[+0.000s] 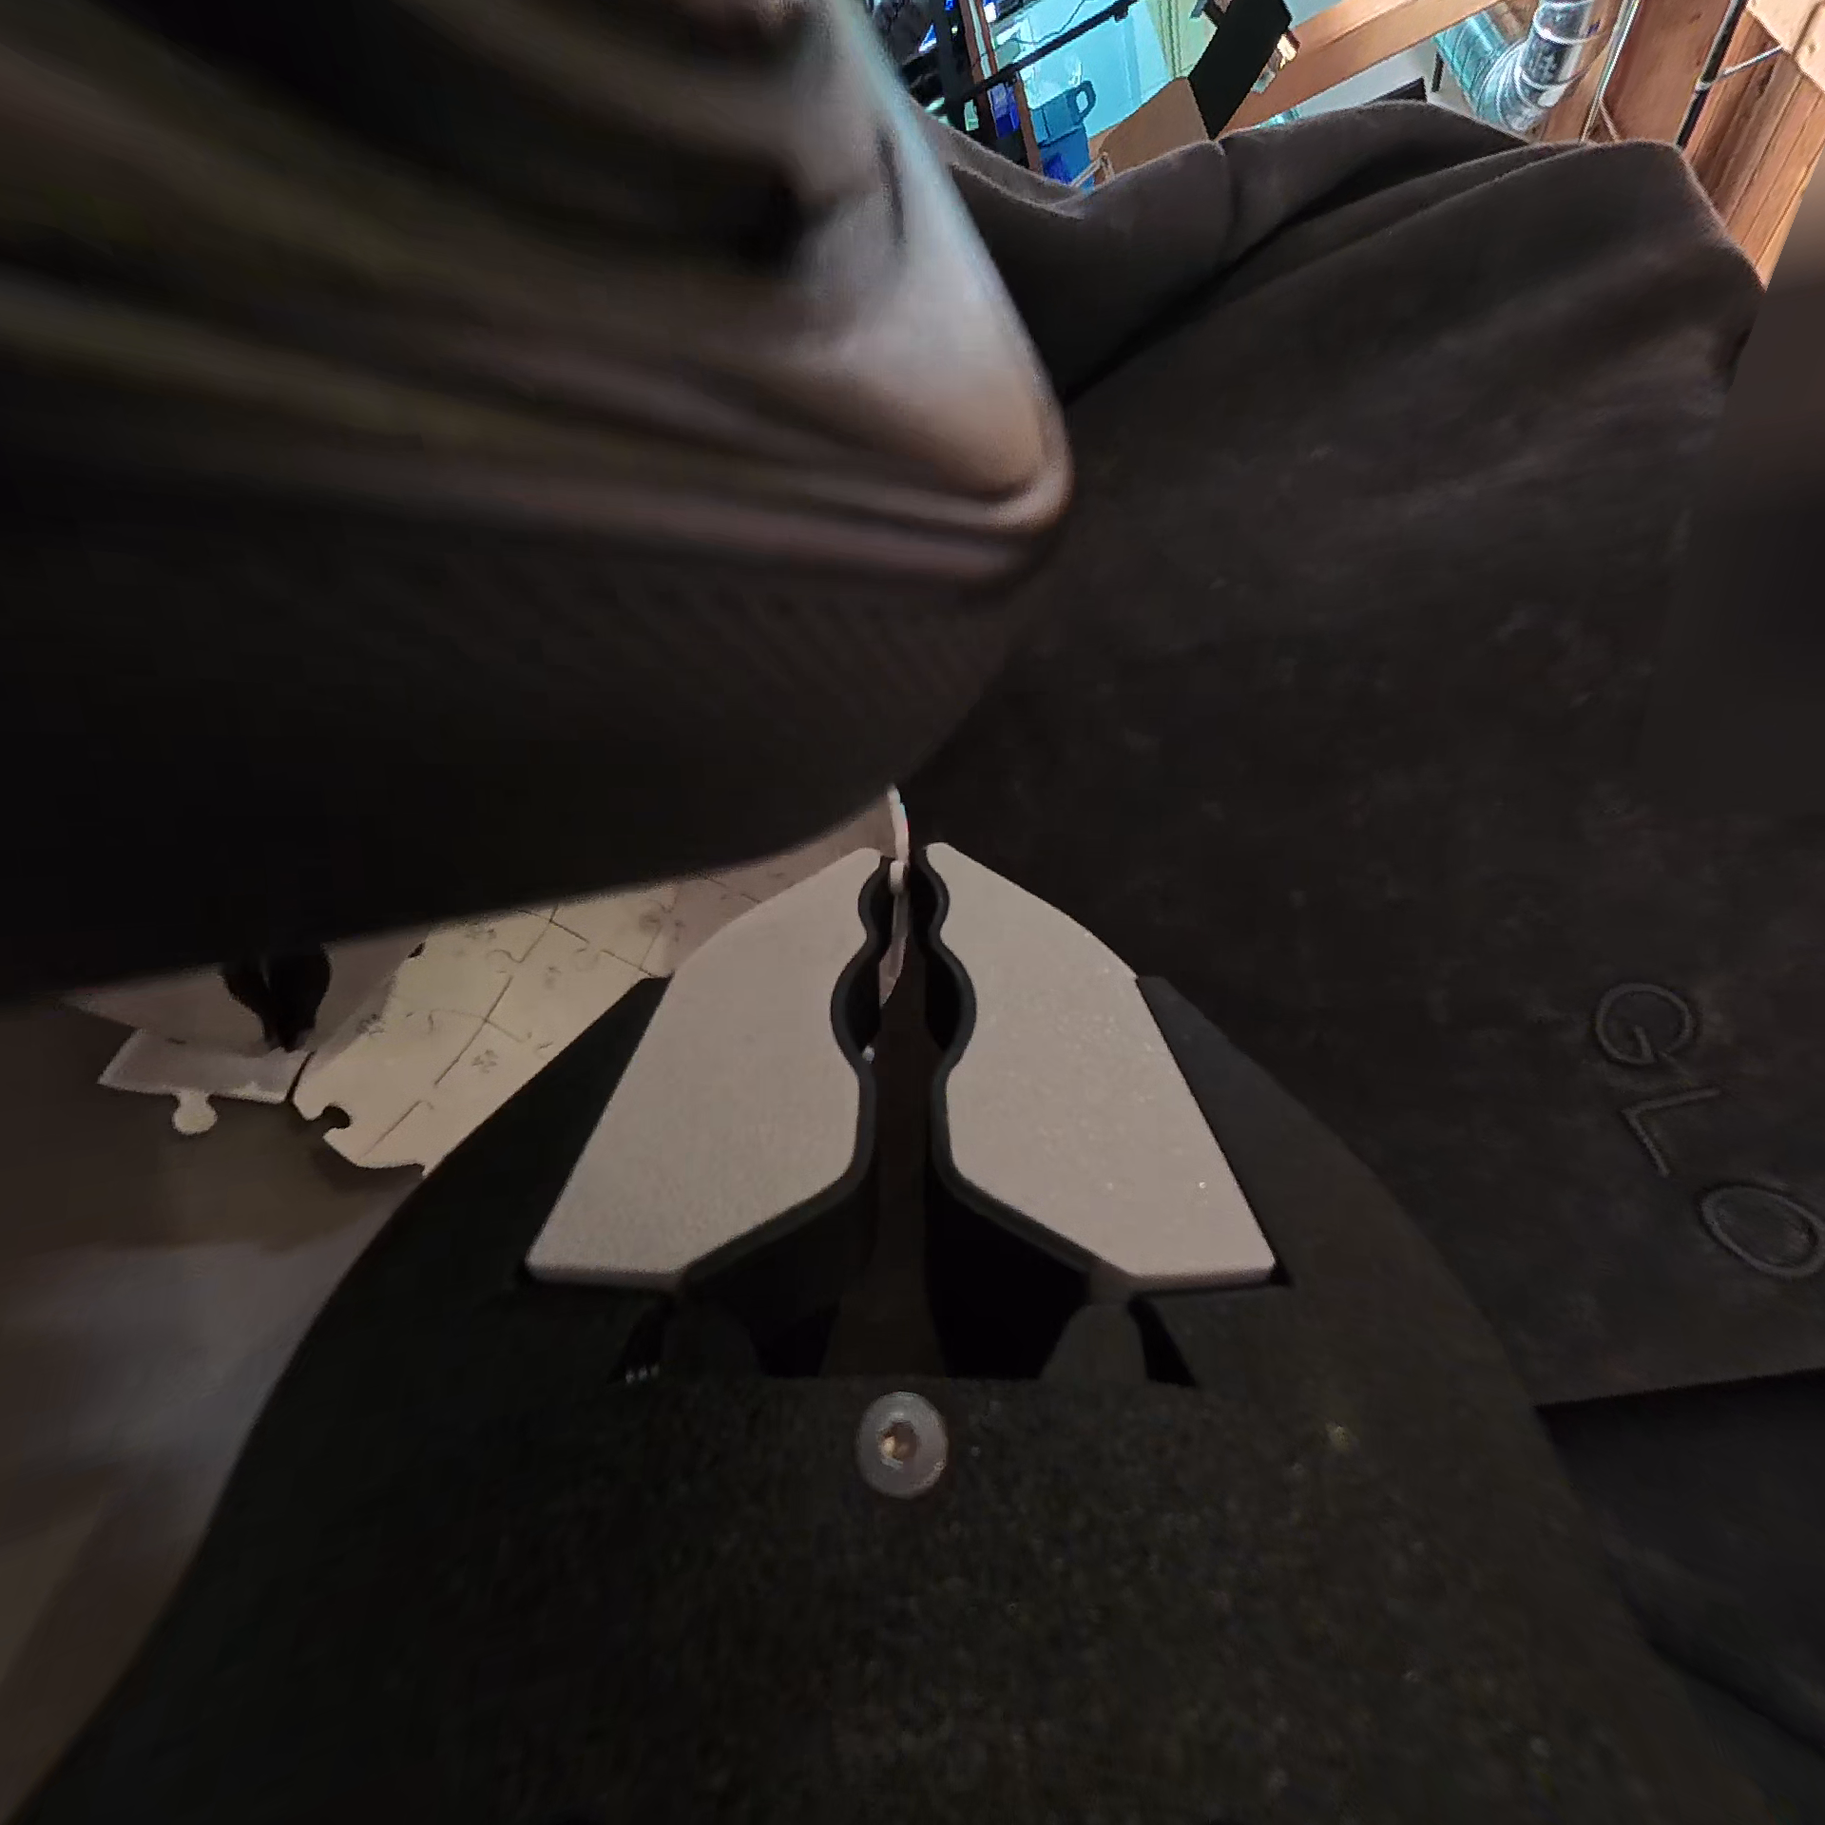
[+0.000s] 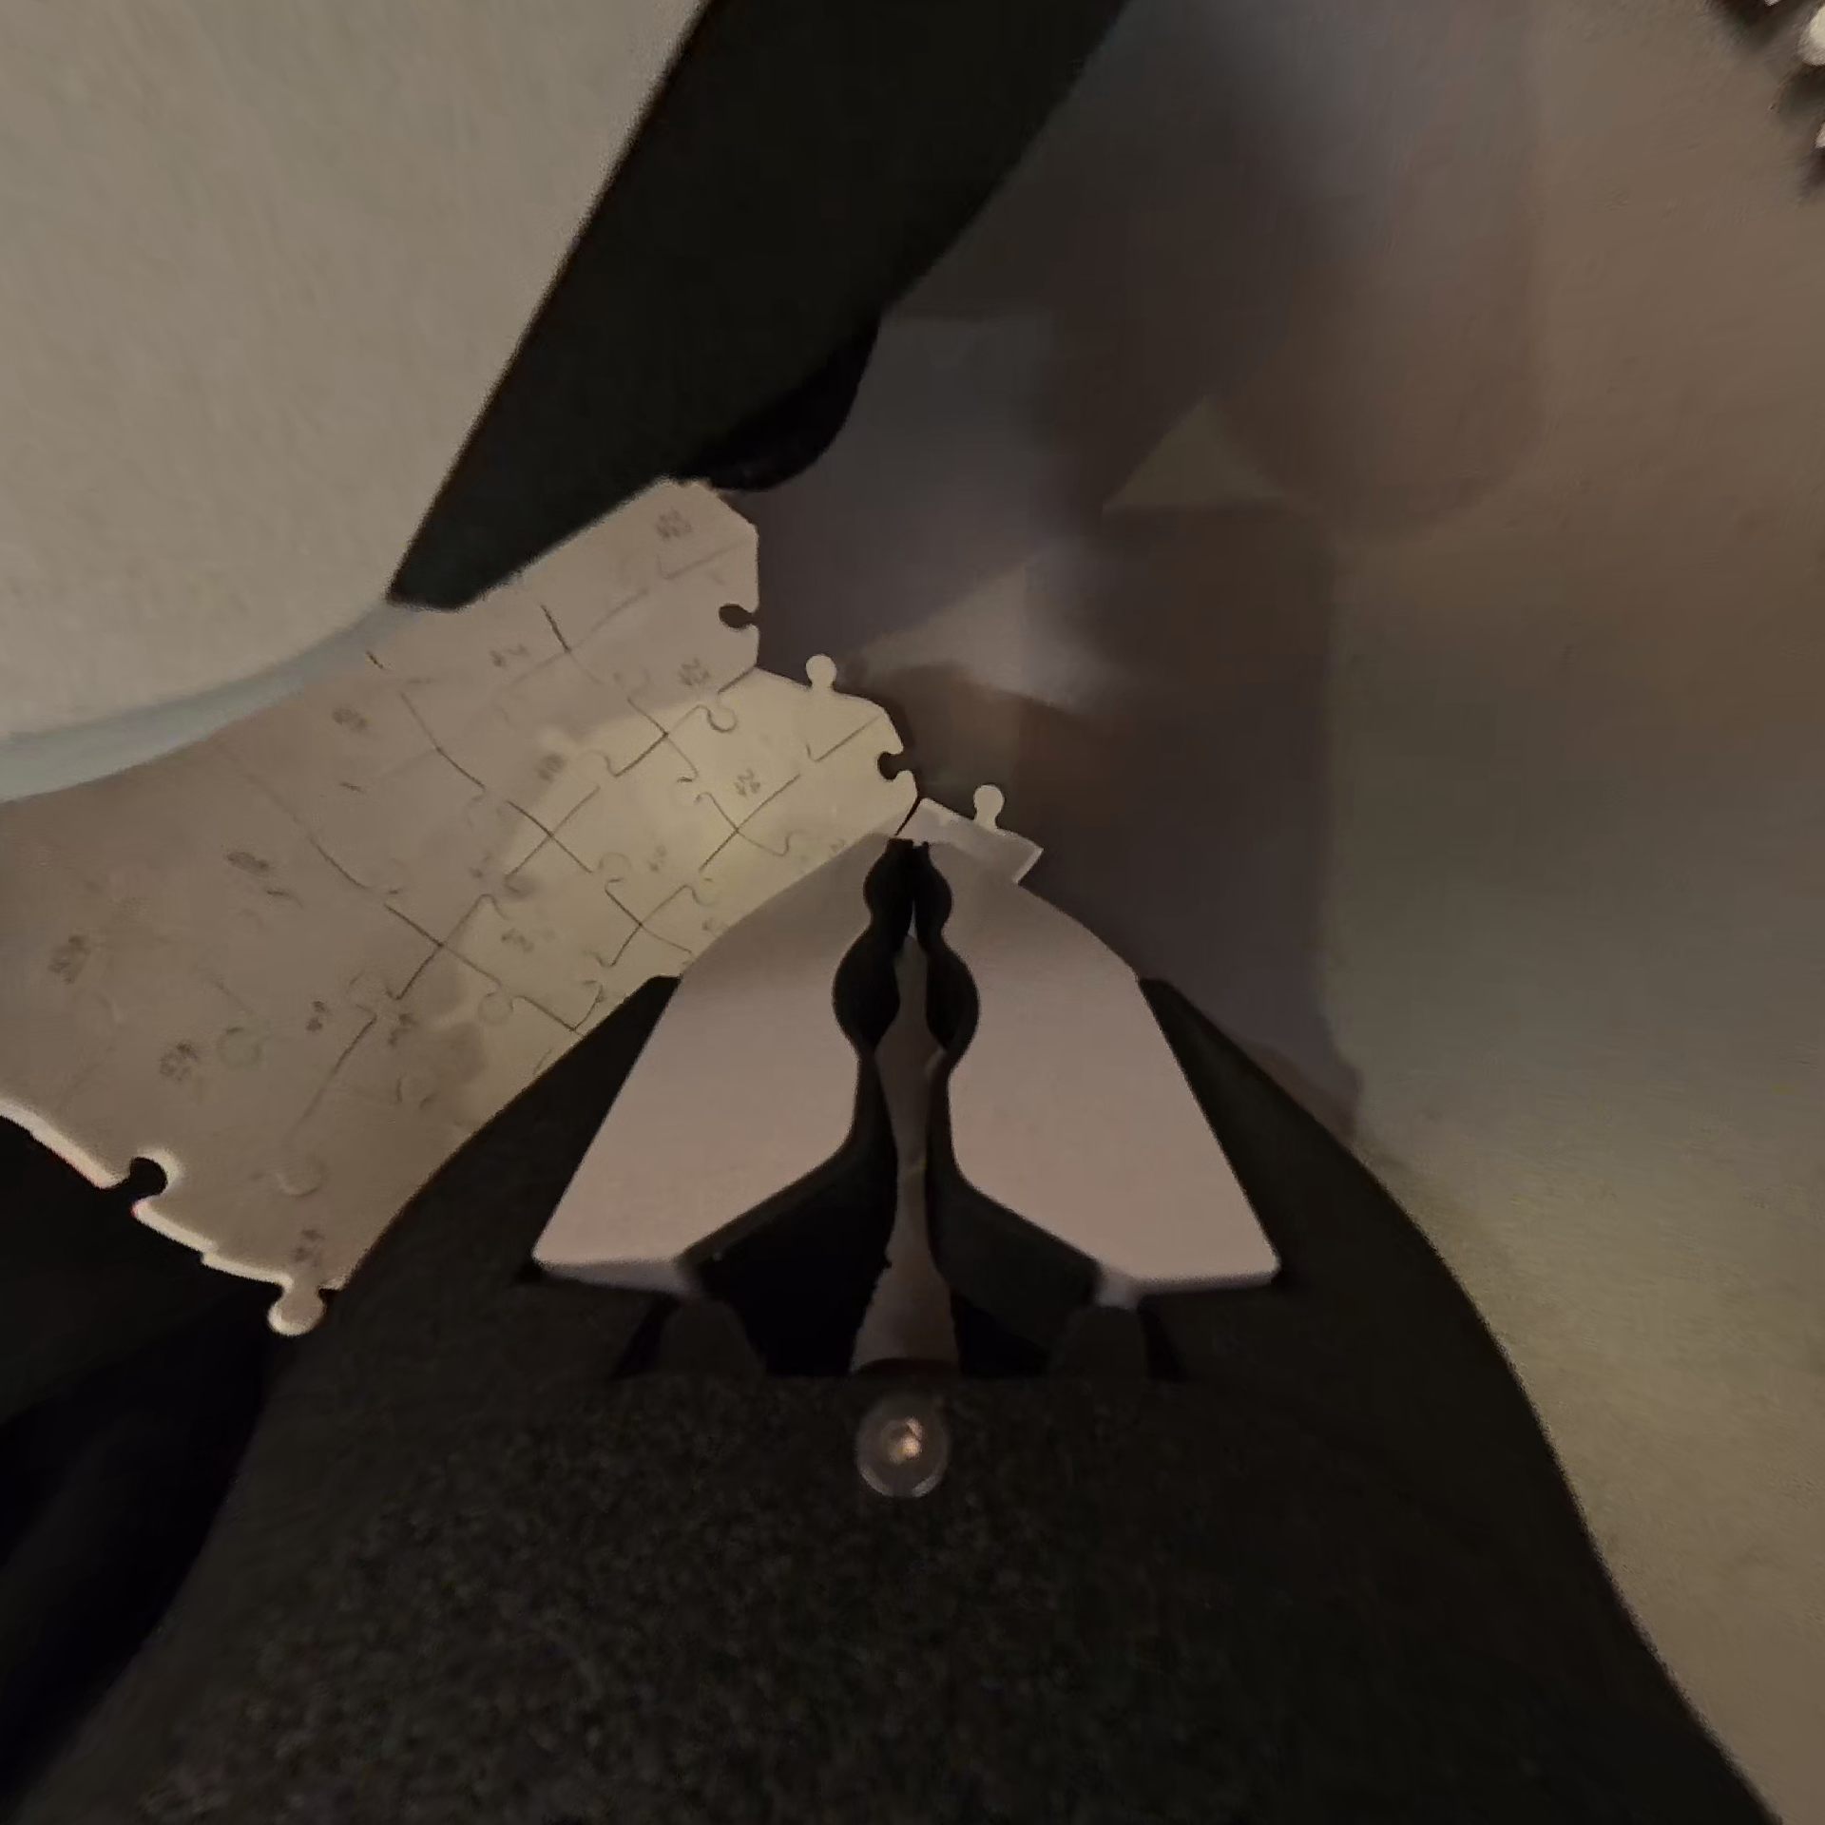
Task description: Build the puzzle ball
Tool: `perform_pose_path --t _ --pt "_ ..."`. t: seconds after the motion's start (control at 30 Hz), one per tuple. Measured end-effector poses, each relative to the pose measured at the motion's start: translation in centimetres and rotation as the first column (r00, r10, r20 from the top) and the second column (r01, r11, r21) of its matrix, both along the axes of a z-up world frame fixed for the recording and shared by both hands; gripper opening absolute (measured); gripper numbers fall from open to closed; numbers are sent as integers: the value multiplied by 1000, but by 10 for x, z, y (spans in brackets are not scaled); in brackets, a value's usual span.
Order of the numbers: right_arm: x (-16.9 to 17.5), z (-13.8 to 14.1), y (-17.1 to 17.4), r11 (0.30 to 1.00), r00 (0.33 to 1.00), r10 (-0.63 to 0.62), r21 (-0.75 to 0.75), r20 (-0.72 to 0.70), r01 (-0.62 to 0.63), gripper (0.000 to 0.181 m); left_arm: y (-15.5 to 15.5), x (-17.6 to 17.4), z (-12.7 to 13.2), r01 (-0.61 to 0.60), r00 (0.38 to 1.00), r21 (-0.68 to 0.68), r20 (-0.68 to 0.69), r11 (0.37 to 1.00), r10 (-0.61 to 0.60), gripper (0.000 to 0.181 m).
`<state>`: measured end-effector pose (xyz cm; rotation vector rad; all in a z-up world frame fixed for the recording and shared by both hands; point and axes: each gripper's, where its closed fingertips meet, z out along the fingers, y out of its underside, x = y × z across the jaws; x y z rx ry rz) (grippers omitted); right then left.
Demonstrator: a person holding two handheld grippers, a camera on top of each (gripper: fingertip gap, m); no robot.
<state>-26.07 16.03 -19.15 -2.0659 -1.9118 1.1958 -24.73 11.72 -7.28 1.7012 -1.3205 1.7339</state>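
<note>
My left gripper (image 1: 904, 879) was pinched tight on a thin white edge (image 1: 897, 918). I think it was an edge of the puzzle, but only a little strip showed between the tips, so I could not be sure. The grey pads (image 1: 751, 1076) nearly touched each other.

To the left of that gripper I saw the puzzle sheet (image 1: 474, 1027), many pale pieces joined together with wavy lines between them. A small black tip (image 1: 281, 997) pressed down on its far left part. A big dark blurry shape (image 1: 415, 494) filled the far left of the view, very close to the camera. A dark cloth (image 1: 1383, 741) with raised letters lay on the right. Far away at the top were wooden shelves (image 1: 1728, 119) and a blue tub (image 1: 1062, 109).

My right gripper (image 2: 911, 864) was clenched too, gripping a single puzzle piece (image 2: 978, 830) with a little knob on its far side. That piece sat just beside the right edge of the joined sheet (image 2: 395, 889), right by a notch there. I could not tell if they touched. A black bar (image 2: 711, 326) came down from the top and met the far edge of the sheet. The rest on the right was grey and blurry
</note>
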Motion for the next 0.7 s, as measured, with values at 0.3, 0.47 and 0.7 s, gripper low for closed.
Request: perform_pose_path --t 0.3,0.47,0.7 --pt "41 31 54 963 954 -257 42 -153 266 13 -2 -2 -1 -15 1000 13 -12 1000 16 3" --pt "50 14 35 963 971 -192 165 -141 215 22 -4 -4 -1 -10 1000 22 -10 1000 11 2" --pt "39 6 40 920 977 -146 341 -156 192 36 -6 -3 -1 0 1000 41 -11 999 0 2"
